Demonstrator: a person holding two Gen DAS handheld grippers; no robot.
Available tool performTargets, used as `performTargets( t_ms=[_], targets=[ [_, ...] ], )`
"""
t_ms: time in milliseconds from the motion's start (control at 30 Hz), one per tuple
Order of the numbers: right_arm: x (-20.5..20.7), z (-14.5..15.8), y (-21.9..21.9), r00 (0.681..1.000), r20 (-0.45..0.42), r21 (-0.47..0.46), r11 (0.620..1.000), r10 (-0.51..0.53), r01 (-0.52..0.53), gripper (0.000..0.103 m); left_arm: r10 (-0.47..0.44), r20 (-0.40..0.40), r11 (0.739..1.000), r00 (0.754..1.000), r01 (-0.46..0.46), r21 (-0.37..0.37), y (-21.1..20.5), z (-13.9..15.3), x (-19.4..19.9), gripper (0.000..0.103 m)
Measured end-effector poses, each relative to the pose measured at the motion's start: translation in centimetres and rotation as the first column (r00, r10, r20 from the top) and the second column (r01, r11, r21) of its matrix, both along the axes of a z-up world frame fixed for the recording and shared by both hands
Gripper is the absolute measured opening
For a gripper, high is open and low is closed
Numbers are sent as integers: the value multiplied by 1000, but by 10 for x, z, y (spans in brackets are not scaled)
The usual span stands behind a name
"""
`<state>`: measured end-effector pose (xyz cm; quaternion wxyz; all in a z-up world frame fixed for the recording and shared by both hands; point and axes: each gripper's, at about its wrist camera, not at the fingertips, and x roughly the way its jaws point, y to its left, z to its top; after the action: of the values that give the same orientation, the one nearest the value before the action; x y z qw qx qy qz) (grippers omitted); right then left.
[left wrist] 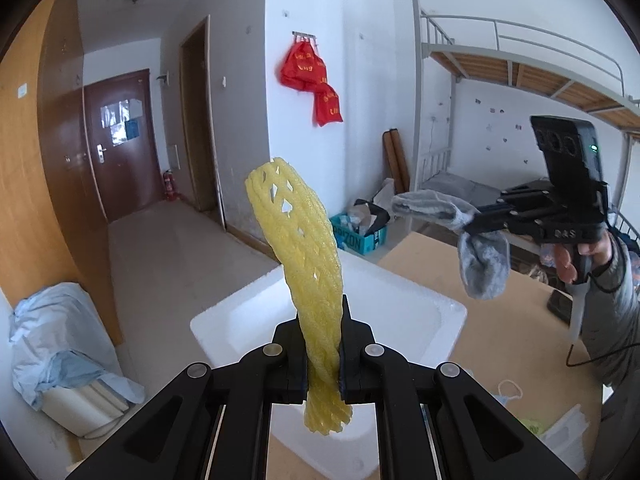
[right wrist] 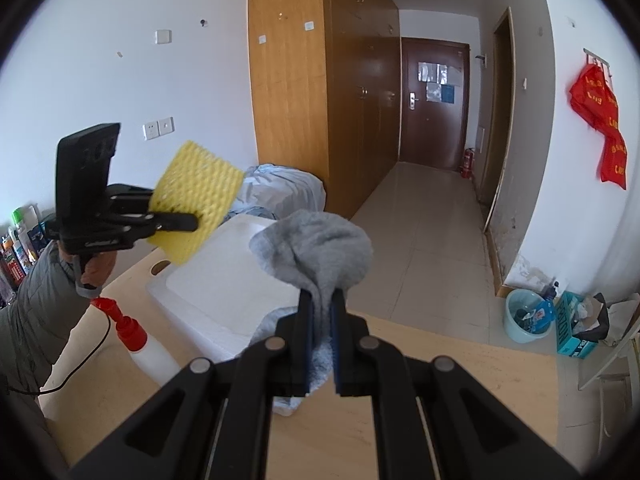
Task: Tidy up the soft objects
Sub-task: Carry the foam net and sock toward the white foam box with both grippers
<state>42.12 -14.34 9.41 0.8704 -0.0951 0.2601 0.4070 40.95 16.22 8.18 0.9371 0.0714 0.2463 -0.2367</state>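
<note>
Here, left claw (left wrist: 323, 344) pinching yellow foam net (left wrist: 304, 240), right claw (right wrist: 320, 336) pinching grey sock (right wrist: 316, 248).

Wall hook: red plastic bags (left wrist: 310, 80)
Tabletop: white spray bottle with red nozzle (right wrist: 138, 340)
Floor: pale blue plastic bucket (right wrist: 527, 316); red fire extinguisher (left wrist: 170, 186)
</note>
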Motion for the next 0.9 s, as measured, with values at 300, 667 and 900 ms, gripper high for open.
performTargets(
  t_ms=[300, 667, 900],
  targets=[
    [2, -2, -5, 1000, -6, 2, 1000, -12, 12, 10, -63, -36, 998, 997, 63, -5, -14, -10, 24, 10],
    [1, -2, -3, 1000, -17, -3, 1000, -20, 20, 10, -102, -72, 994, 992, 105, 31, -27, -19, 32, 11],
    [4, -3, -5, 999, -26, -4, 1000, -26, 26, 10, -111, -89, 993, 990, 114, 29, -27, -20, 35, 11]
  ],
)
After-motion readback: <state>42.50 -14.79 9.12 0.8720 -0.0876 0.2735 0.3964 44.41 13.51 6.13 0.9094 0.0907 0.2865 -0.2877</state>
